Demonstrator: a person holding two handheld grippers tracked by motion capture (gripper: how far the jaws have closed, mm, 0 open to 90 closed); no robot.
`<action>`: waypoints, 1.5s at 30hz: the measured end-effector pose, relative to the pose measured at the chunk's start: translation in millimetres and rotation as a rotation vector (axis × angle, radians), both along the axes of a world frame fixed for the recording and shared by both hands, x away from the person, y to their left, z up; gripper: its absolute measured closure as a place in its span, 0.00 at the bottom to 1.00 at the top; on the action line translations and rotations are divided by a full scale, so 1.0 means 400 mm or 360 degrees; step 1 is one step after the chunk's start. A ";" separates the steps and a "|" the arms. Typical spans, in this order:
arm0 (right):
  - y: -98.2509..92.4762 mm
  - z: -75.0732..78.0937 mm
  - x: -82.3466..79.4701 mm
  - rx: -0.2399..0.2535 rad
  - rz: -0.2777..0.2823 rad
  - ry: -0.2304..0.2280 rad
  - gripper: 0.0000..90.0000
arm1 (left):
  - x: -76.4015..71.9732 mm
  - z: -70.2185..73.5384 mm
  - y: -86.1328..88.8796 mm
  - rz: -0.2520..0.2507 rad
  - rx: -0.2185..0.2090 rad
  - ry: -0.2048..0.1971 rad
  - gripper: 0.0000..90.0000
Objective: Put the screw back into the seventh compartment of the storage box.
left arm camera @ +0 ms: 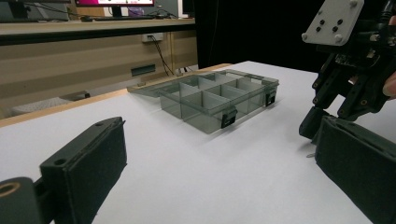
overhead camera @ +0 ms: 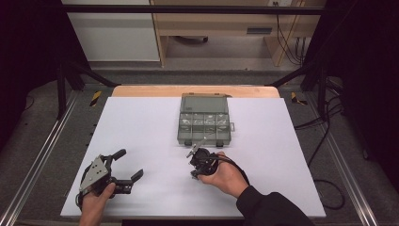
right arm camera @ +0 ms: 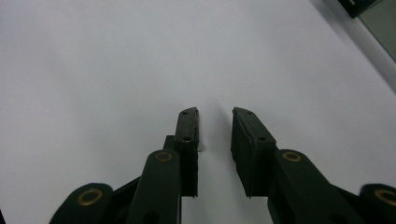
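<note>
A smoky clear compartment box [overhead camera: 203, 124] sits at the middle of the white board [overhead camera: 141, 122], its lid laid open behind it and several dividers inside. In the left gripper view the compartment box [left arm camera: 215, 100] stands ahead. My left gripper [overhead camera: 130, 164] rests at the board's near left, jaws spread wide, nothing between them [left arm camera: 219, 140]. My right gripper [overhead camera: 195, 173] points steeply down at the board just in front of the box. Its jaws [right arm camera: 215, 114] stand a narrow gap apart over bare white surface. A tiny pale sliver [right arm camera: 201, 149] lies by one pad.
A wooden table edge [overhead camera: 195, 90] shows beyond the board. Metal frame rails [overhead camera: 40, 155] run along both sides, with cables [overhead camera: 324, 136] on the floor at right. A corner of the box [right arm camera: 373, 14] sits at the top right of the right gripper view.
</note>
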State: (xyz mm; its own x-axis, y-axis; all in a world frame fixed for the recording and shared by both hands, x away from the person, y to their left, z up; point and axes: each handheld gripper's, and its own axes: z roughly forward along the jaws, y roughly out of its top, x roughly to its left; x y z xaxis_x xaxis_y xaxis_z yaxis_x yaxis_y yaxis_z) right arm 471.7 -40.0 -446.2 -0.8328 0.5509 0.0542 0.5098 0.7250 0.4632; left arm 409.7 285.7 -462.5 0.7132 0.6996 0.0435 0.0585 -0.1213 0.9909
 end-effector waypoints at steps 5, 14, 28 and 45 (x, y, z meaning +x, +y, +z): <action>0.005 -0.007 0.002 -0.0024 0.0018 0.0001 0.83 | 0.000 0.000 0.000 -0.0001 0.0000 -0.0001 0.02; 0.009 -0.014 0.004 -0.0027 0.0020 0.0015 0.85 | 0.000 0.000 0.000 -0.0001 0.0001 0.0000 0.02; 0.010 -0.021 0.012 -0.0035 0.0010 0.0031 0.90 | 0.000 0.000 0.000 -0.0001 0.0000 0.0001 0.02; 0.003 -0.018 0.018 -0.0016 0.0008 0.0041 0.97 | 0.000 0.000 0.000 -0.0006 -0.0009 -0.0001 0.02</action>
